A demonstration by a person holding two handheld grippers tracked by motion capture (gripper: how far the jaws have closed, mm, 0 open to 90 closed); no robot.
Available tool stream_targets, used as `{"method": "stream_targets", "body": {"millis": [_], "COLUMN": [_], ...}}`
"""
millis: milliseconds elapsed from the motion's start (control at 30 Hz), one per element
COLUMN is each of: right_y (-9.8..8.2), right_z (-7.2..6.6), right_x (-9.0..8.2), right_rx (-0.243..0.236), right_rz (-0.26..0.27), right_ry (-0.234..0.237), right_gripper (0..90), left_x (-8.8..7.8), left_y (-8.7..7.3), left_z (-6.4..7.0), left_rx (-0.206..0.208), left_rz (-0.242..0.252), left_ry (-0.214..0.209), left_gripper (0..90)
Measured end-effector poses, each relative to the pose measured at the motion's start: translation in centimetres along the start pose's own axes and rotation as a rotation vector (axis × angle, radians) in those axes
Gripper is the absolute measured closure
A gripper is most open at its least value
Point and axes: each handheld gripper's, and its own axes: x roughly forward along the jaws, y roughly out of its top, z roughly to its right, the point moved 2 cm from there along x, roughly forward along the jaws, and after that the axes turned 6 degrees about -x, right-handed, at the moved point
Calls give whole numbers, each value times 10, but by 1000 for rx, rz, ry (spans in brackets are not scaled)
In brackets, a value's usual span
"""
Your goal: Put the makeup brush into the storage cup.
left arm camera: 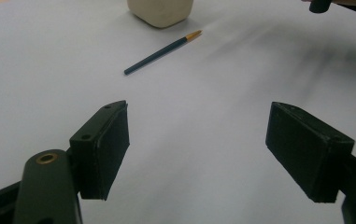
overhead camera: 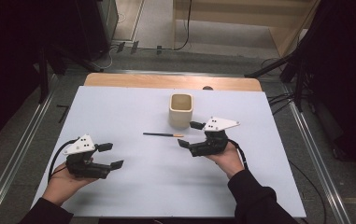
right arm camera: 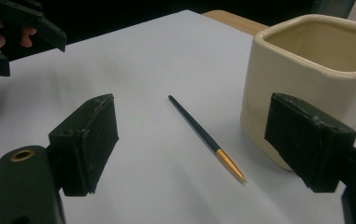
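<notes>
High view: pen point(overhead camera: 163, 135) flat on counter point(overhead camera: 133, 186), just beside cream cup point(overhead camera: 181, 110); right gripper point(overhead camera: 190, 134) near its tip, left gripper point(overhead camera: 111, 155) well apart.
Left gripper view: fingers point(left arm camera: 102, 149) spread, empty; pen point(left arm camera: 162, 52) far ahead.
Right gripper view: fingers point(right arm camera: 309, 140) spread, empty; pen point(right arm camera: 206, 138) between, cup point(right arm camera: 306, 70) at right.

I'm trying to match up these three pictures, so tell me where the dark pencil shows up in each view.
High view: the pencil lies on the white table, just below-left of the cream cup, left of the right hand-held gripper.
Left gripper view: pencil at upper middle, beyond the open jaws.
Right gripper view: pencil at centre, between the open jaws.
Shared landmark: the cream cup, nearest the pencil's orange tip.
</notes>
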Motion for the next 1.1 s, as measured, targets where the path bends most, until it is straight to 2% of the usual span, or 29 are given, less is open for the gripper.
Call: {"method": "stream_targets", "body": {"millis": [167, 500, 567, 633, 700, 733, 800, 900, 967, 1000, 1033, 1100], "right_y": [3, 13, 14, 13, 14, 17, 18, 25, 29, 33, 33, 38], "right_z": [3, 2, 1, 1, 0, 0, 0, 1, 2, 3, 3, 5], "right_x": [8, 24, 27, 29, 29, 29, 29, 33, 35, 37, 37, 40], "right_rx": [8, -10, -8, -27, -40, -64, -71, -101, -131, -171, -171, -206], "right_rz": [12, 19, 6, -14, -50, -91, -107, -197, -258, -303, -303, -354], "right_ry": [-1, 21, 28, 22, 37, 58, 70, 122, 137, 151, 151, 164], "right_gripper": [185, 189, 189, 189, 188, 188, 188, 184, 185, 183, 183, 183], "left_x": [0, 0, 0, 0, 1, 1, 0, 0, 0, 0, 0, 0], "left_y": [0, 0, 1, 0, 0, 0, 0, 0, 0, 0, 0, 0], "left_z": [0, -1, 0, 0, 0, 0, -1, -1, -1, -1, -1, -1], "left_rx": [1, -3, -6, -2, -1, -1, -4, -5, -6, -6, -6, -5], "left_rz": [0, 2, 4, 1, -2, -2, -1, 0, -2, -2, -2, -2], "left_ry": [-3, -5, -8, -10, -10, -9, -7, -4, -4, -4, -5, -5], "left_gripper": [224, 224, 224, 224, 224, 224, 224, 224, 224, 224, 224, 224]}}
